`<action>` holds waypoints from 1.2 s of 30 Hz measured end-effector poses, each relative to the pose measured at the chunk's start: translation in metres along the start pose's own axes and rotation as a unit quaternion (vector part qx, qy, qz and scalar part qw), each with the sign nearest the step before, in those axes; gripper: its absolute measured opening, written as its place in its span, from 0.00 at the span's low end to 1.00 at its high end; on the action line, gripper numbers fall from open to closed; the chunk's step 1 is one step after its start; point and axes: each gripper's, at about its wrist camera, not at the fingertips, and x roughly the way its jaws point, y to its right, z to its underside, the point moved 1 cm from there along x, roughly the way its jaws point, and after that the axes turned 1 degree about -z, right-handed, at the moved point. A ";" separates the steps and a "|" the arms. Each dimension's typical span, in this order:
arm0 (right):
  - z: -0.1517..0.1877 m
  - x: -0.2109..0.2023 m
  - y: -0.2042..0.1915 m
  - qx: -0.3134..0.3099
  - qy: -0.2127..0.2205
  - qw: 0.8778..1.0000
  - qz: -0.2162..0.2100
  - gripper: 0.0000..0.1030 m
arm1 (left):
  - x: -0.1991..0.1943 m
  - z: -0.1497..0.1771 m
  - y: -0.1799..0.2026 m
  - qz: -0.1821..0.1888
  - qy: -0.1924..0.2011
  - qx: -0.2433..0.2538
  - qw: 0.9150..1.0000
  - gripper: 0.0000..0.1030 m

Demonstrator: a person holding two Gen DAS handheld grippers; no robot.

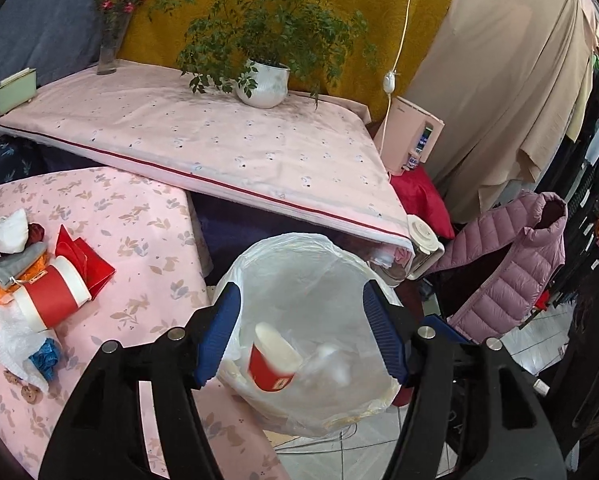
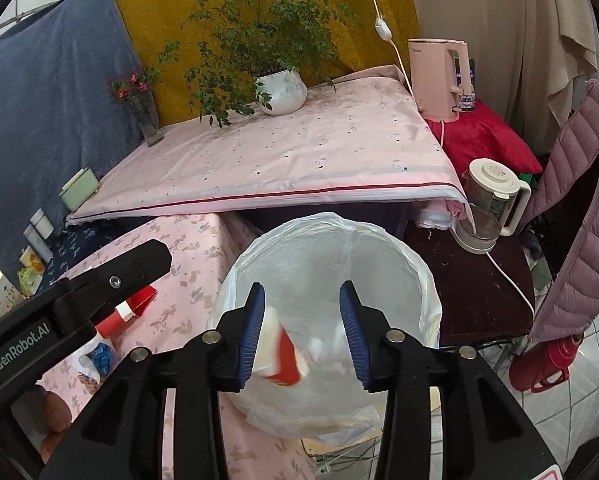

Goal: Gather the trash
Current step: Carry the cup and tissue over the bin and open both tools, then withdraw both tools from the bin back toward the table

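Both grippers, left (image 1: 301, 332) and right (image 2: 302, 332), hang with jaws open over one lined bin (image 1: 331, 248); one red cup (image 1: 273, 362) falls between them. Left: pink-clothed table (image 1: 147, 240), second cup (image 1: 51, 300).

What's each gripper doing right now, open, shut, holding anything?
Left gripper: open, holding nothing, over the lined bin; a red paper cup is inside the bin.
Right gripper: open, empty, over the same bin.
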 end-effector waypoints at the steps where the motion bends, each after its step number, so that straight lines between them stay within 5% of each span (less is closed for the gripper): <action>1: 0.000 -0.001 0.000 0.002 0.000 1.000 0.000 0.39 | 0.000 0.000 -0.001 -0.005 0.000 0.001 1.000 0.59; 14: 0.003 -0.014 -0.015 -0.012 0.013 1.000 0.002 0.53 | -0.012 0.006 -0.015 -0.031 0.006 0.001 1.000 0.59; 36: 0.033 -0.014 -0.081 -0.055 -0.008 0.998 -0.032 0.53 | -0.055 0.036 -0.112 -0.123 0.012 -0.050 0.991 0.63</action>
